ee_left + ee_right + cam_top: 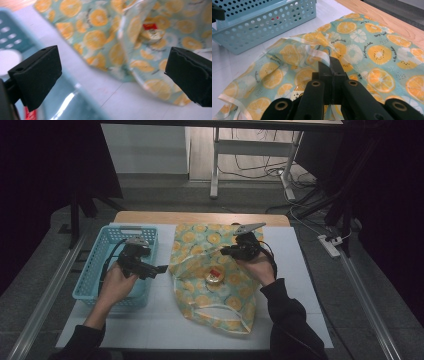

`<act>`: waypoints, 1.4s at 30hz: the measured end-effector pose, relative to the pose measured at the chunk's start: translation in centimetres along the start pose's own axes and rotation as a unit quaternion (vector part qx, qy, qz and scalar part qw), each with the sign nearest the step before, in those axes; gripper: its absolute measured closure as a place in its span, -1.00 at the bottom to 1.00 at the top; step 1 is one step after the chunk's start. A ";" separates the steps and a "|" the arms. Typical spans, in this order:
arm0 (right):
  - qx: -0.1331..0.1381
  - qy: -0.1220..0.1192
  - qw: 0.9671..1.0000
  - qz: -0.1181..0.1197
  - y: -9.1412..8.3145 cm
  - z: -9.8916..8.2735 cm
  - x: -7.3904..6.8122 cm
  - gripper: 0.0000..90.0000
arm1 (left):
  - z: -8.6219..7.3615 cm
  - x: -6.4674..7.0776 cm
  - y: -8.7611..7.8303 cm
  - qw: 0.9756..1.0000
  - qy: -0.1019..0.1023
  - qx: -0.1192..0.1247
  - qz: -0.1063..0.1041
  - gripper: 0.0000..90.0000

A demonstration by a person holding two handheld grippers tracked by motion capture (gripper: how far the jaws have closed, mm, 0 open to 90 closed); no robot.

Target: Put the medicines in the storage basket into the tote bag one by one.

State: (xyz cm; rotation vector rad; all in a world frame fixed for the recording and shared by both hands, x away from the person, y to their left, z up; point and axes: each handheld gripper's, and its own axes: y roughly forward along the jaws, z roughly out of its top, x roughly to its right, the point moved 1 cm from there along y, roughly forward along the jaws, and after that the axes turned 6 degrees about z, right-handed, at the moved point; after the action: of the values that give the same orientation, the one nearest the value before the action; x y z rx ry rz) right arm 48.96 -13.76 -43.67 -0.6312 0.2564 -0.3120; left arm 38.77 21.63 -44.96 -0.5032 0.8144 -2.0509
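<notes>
Plainly, the bag (210, 270) is orange-slice patterned (pale green, white-trimmed).

Small illegible script on bag (372, 50)

Grey floor (165, 190), white desk legs (216, 165), cables, probably dim.

Dim room, lit table; close views soft or blurred

In the high view the surroundings are lost in darkness while the table (300, 270) is evenly lit from above. The left gripper view is smeared by blur, the basket (15, 37) defocused; the right gripper view is sharper, its near jaws softened.
</notes>
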 end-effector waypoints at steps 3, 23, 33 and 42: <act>0.000 0.000 1.000 0.000 0.0 0.0 0.0 1.00 | -0.6 -1.1 -0.5 1.000 -0.015 -0.002 0.013 -0.98; -0.003 -0.003 1.000 0.001 0.2 -0.1 -0.1 1.00 | -4.2 -6.2 -0.1 0.995 -0.050 -0.054 0.072 -1.00; -0.004 -0.002 1.000 0.002 0.3 -0.1 -0.1 1.00 | -5.1 -7.2 1.8 0.990 -0.059 -0.104 0.068 -1.00; -0.005 -0.004 1.000 0.003 0.3 -0.1 -0.2 1.00 | -5.7 -7.4 3.4 0.982 -0.059 -0.168 0.063 -1.00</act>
State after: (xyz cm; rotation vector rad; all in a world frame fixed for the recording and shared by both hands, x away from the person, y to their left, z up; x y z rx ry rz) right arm 48.85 -13.49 -43.87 -0.6422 0.2530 -0.3024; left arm 41.34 28.40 -51.82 -0.7337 1.0981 -1.7569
